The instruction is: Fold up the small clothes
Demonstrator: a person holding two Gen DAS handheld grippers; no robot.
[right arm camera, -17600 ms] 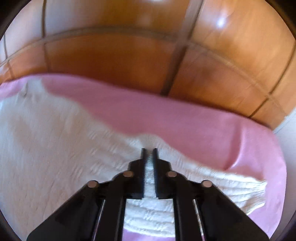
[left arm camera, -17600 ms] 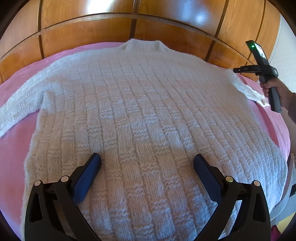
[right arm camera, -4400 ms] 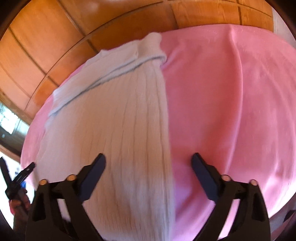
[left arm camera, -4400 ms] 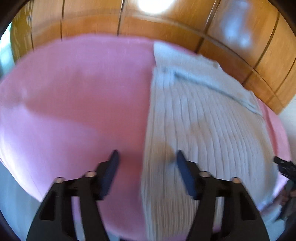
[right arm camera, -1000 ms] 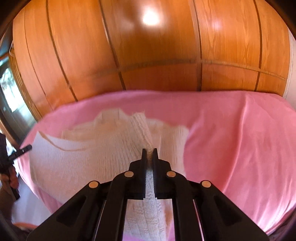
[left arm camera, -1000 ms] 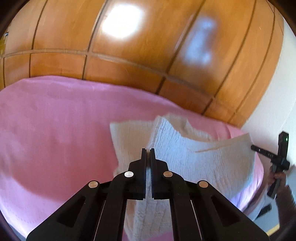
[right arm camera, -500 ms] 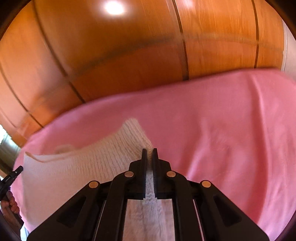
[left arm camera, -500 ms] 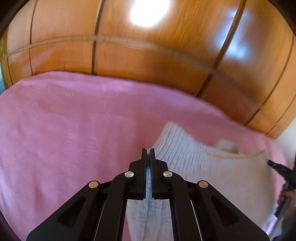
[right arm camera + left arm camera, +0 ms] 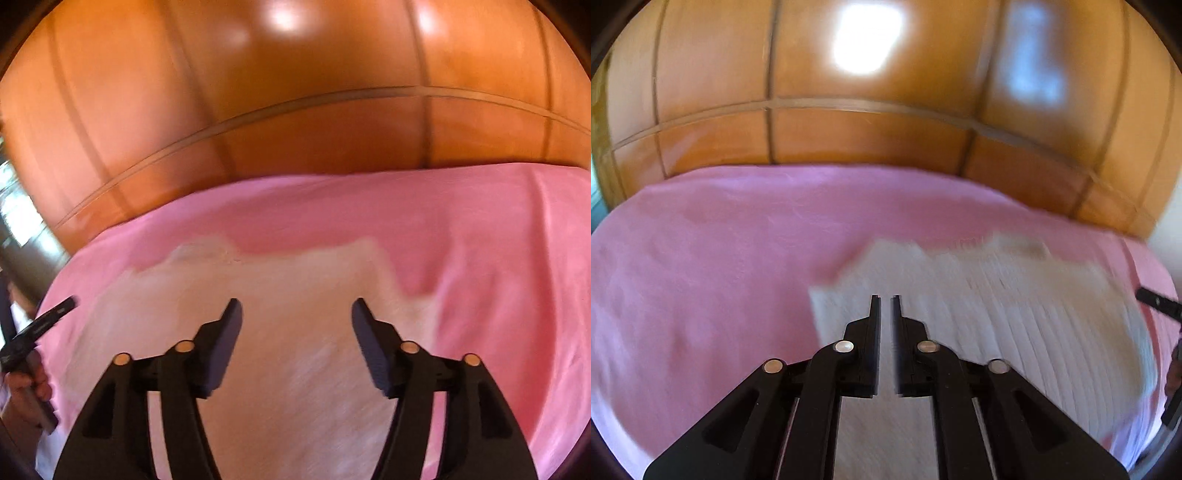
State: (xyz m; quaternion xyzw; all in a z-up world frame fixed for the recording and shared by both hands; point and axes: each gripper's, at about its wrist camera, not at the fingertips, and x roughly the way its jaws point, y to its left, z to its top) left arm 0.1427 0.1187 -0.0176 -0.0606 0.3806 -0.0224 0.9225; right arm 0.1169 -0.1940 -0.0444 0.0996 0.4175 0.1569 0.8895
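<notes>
A white knitted sweater lies folded in a blurred rectangle on the pink bedspread. My left gripper hangs over its near left corner. Its jaws are opening and stand a narrow slit apart, and I see no cloth pinched in the slit. In the right wrist view the sweater fills the lower middle. My right gripper is open above it, jaws opening wide, with only the flat knit showing beneath them. Both views are motion-blurred.
A glossy wooden panelled wall rises straight behind the bed. Bare pink bedspread spreads to the right of the sweater in the right wrist view. A hand holding the other tool shows at that view's left edge.
Both grippers were shut on the sweater's lifted edge. They have moved forward and down, their jaws have parted, and the sweater now lies folded flat on the bed.
</notes>
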